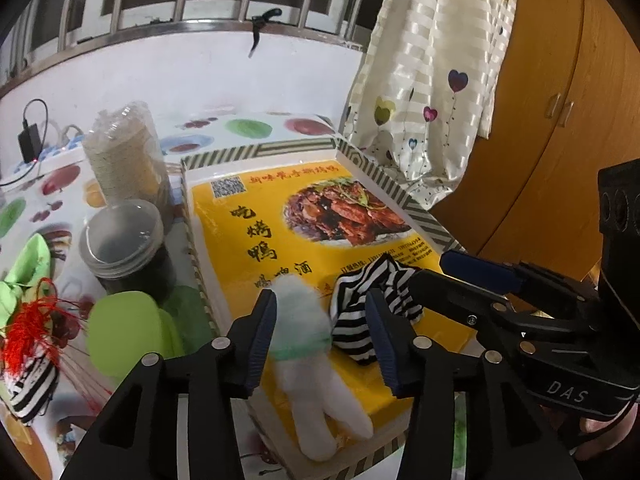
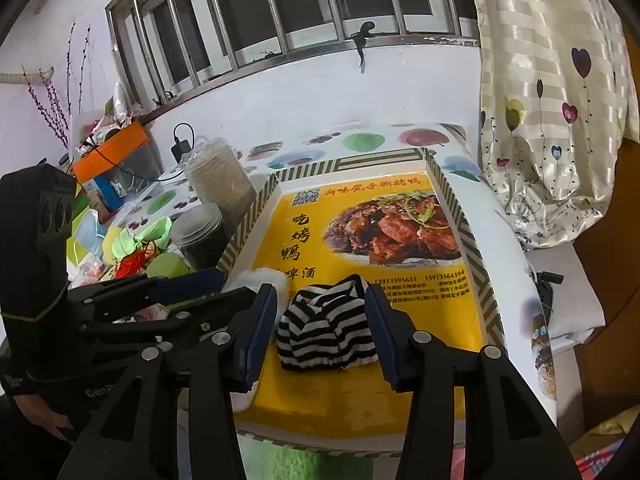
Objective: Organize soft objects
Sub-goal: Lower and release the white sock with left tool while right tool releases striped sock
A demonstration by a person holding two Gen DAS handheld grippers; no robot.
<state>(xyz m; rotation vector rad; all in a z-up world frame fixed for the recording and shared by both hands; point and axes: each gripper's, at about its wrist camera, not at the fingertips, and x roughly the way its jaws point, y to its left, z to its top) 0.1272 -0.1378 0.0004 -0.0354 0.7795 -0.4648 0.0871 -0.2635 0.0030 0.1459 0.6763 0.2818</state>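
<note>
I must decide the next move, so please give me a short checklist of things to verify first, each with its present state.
1. Left claw open: ok.
2. Right claw open: ok.
3. White plush toy inside the tray: ok, lying on the yellow sheet.
4. Striped cloth inside the tray: ok, beside the plush toy.
5. All soft things gathered: not ok, another striped piece lies outside on the table.

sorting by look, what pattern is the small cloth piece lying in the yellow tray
Black and white stripes on the small cloth piece; clearest in the right wrist view.
</note>
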